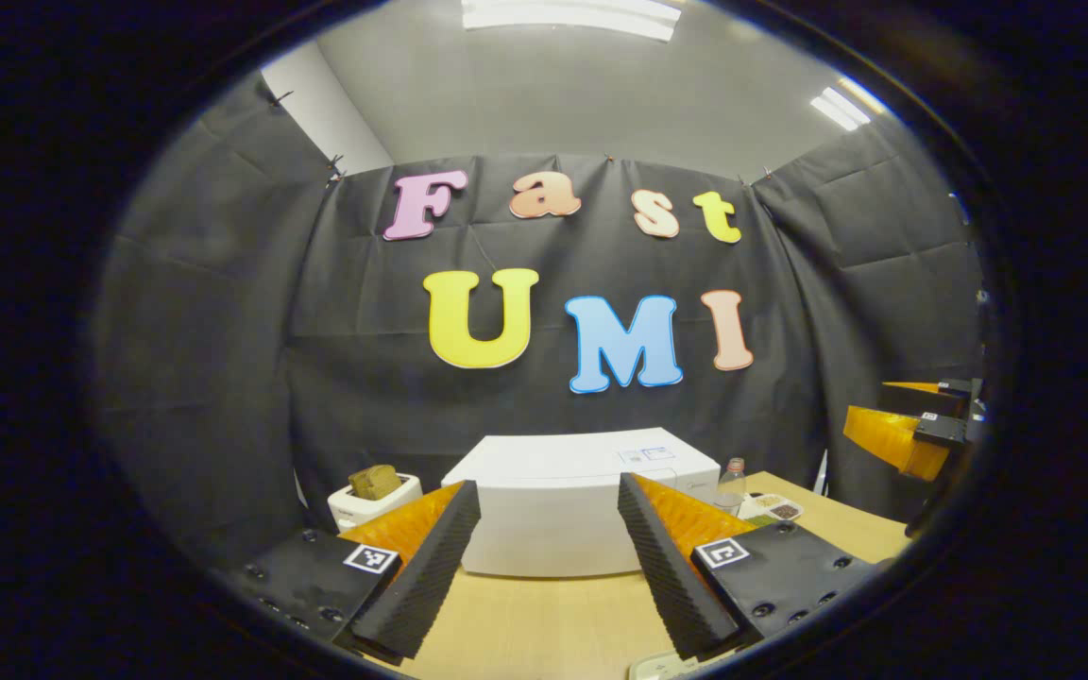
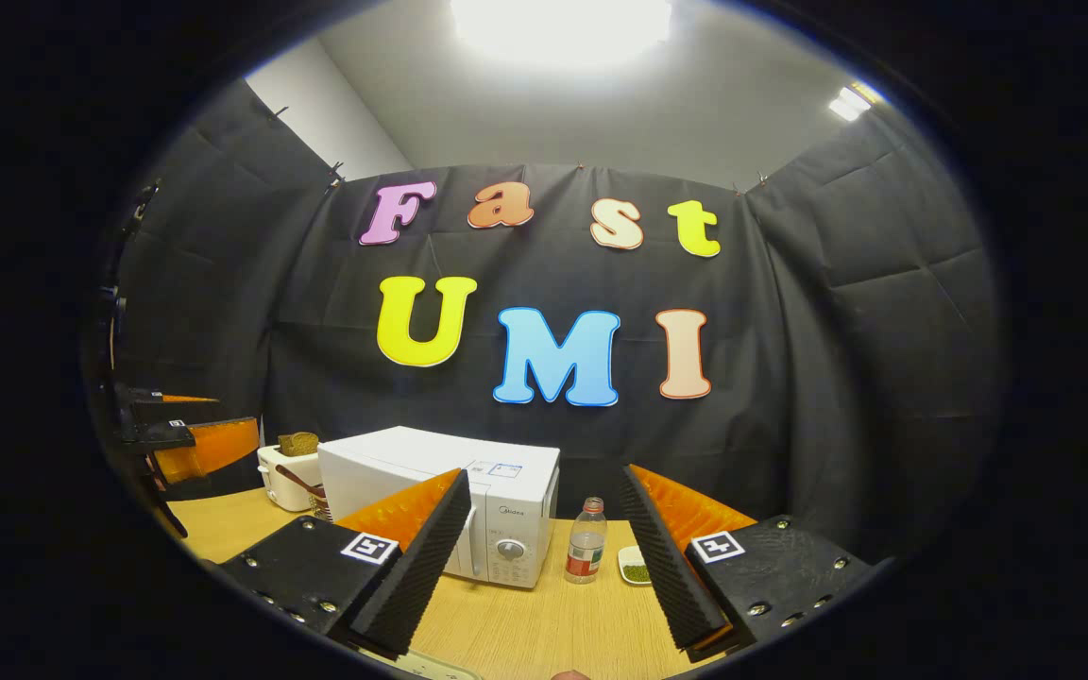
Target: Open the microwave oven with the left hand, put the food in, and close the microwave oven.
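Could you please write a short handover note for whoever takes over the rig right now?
Left tongs: open, empty, raised above the wooden table, facing the white box-shaped microwave oven.
Right tongs: open, empty, also raised.
Microwave door looks closed. A white toaster holding brown bread stands left of the oven; a clear plastic bottle and a small dish stand right of it.
Done: nothing yet.
Left: open door, load food, close.

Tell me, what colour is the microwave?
White: the microwave shows best in the right gripper view.

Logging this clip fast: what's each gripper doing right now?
Left gripper: open, holding nothing, facing the microwave.
Right gripper: open, holding nothing.
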